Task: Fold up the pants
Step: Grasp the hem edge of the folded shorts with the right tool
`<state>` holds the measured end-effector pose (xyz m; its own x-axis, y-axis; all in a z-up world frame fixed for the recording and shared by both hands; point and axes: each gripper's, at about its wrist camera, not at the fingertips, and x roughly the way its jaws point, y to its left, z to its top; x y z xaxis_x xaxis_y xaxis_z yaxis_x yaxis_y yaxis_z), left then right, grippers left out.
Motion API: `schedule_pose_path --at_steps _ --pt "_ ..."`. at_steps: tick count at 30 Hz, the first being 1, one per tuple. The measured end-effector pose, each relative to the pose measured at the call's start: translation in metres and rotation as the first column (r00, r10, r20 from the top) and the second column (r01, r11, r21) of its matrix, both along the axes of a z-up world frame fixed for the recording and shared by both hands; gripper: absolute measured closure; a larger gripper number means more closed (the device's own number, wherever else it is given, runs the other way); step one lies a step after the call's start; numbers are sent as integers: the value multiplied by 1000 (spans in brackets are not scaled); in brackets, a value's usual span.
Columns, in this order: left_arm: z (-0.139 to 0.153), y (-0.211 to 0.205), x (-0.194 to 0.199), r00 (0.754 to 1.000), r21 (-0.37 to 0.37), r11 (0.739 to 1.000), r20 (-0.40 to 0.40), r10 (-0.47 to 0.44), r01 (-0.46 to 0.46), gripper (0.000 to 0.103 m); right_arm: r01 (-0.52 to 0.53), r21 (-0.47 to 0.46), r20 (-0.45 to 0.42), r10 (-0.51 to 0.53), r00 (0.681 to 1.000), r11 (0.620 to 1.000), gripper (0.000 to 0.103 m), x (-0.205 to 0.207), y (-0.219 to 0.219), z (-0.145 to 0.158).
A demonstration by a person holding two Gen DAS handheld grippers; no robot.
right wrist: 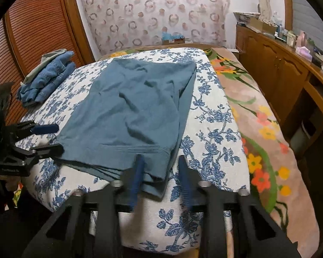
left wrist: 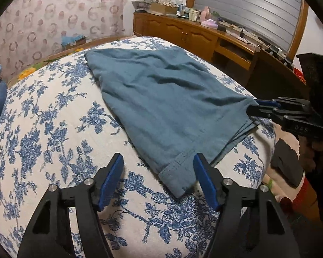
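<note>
Teal pants (left wrist: 161, 99) (right wrist: 129, 107) lie folded in layers on the blue-flowered bed cover (left wrist: 53, 118), hems toward me. My left gripper (left wrist: 158, 161) is open, its blue pads on either side of the near left hem corner without pressing it. In the right wrist view it shows at the left edge (right wrist: 59, 138), straddling that corner. My right gripper (right wrist: 160, 159) stands narrowly open around the near right hem corner. The left pad lies against the cloth, and a strip of bed cover shows before the right pad. It appears at the pants' far edge (left wrist: 253, 105) in the left wrist view.
A stack of folded denim jeans (right wrist: 47, 79) sits at the bed's far left. A flowered pink blanket (right wrist: 258, 118) runs along the right side. A wooden cabinet (right wrist: 280, 68) with clutter on top stands right of the bed, and a louvred wooden door (right wrist: 36, 21) stands left.
</note>
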<state>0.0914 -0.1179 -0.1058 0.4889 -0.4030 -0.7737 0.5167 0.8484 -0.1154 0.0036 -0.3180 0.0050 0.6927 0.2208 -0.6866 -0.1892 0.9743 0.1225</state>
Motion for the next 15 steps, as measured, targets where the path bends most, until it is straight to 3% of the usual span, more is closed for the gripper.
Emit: schedule_pose_path --at_steps 3,9,12,15 --pt "-1 -2 -1 1000 -4 1000 -16 -1 1 35 18 9 44 -18 999 1000 95 -6 0 5" --pt "-3 -4 -6 1000 -1 1000 -24 -4 4 36 5 16 55 -6 998 1000 95 -21 4 12" --pt "-1 -5 -9 999 -8 999 -24 -38 38 53 14 6 25 -14 1000 1000 95 -25 2 8" --pt "0 -6 -8 999 -10 999 -20 -38 38 55 31 -1 -7 -31 1000 1000 95 -22 2 0"
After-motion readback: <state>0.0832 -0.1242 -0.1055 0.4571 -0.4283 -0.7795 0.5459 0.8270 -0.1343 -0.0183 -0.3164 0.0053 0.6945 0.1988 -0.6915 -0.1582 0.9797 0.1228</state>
